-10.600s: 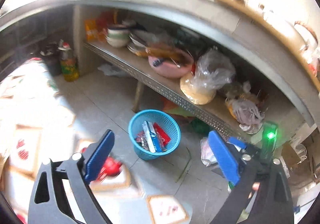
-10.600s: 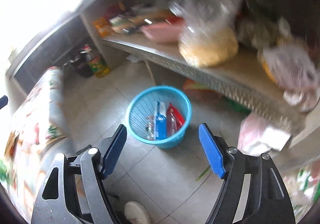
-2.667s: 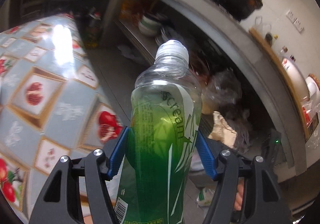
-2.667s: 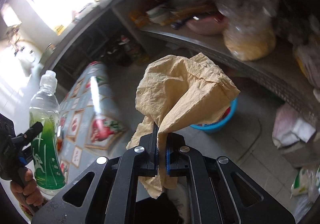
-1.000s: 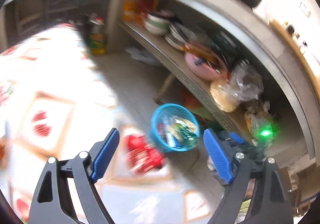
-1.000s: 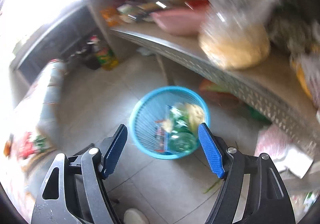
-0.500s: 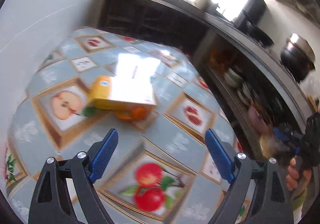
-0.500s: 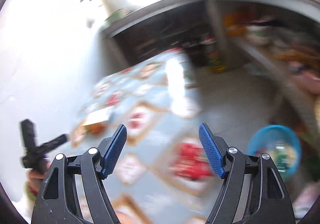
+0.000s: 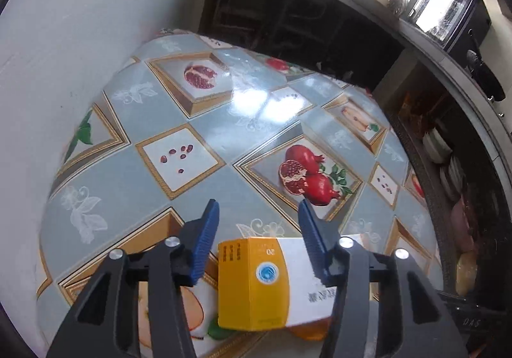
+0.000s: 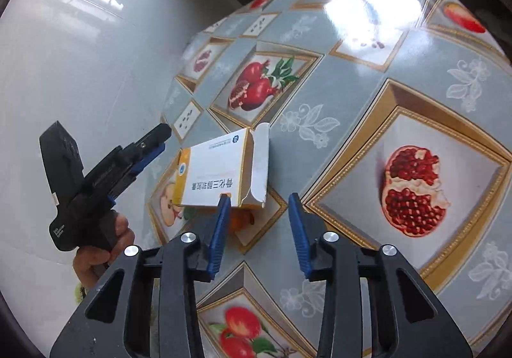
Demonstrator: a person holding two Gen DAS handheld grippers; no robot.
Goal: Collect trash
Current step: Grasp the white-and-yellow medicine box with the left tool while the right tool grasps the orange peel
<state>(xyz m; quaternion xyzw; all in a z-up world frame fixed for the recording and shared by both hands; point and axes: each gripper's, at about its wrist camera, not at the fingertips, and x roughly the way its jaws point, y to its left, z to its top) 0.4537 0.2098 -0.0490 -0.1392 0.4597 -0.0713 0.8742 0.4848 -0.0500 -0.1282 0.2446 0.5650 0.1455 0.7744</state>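
A yellow-and-white cardboard box (image 9: 256, 281) lies on the fruit-patterned tablecloth (image 9: 198, 134), one end flap open (image 10: 259, 163). An orange scrap (image 10: 240, 218) shows beneath it. My left gripper (image 9: 257, 220) hangs over the box's yellow end. Its jaws are closing, and the box sits low between them without the pads pressing it. In the right wrist view the left gripper (image 10: 161, 134) is at the box's left, held by a hand (image 10: 96, 258). My right gripper (image 10: 259, 198) is just short of the open flap, jaws closing on nothing.
A white wall (image 9: 64, 38) borders the table on the left. Dark cabinets (image 9: 288, 22) stand behind it. To the right is a shelf with stacked dishes (image 9: 444, 159) under a counter that carries a black appliance (image 9: 454, 12).
Both grippers have swung away from the blue basket on the floor to the table. The box has come close under the left gripper, and both pairs of jaws stand narrower.
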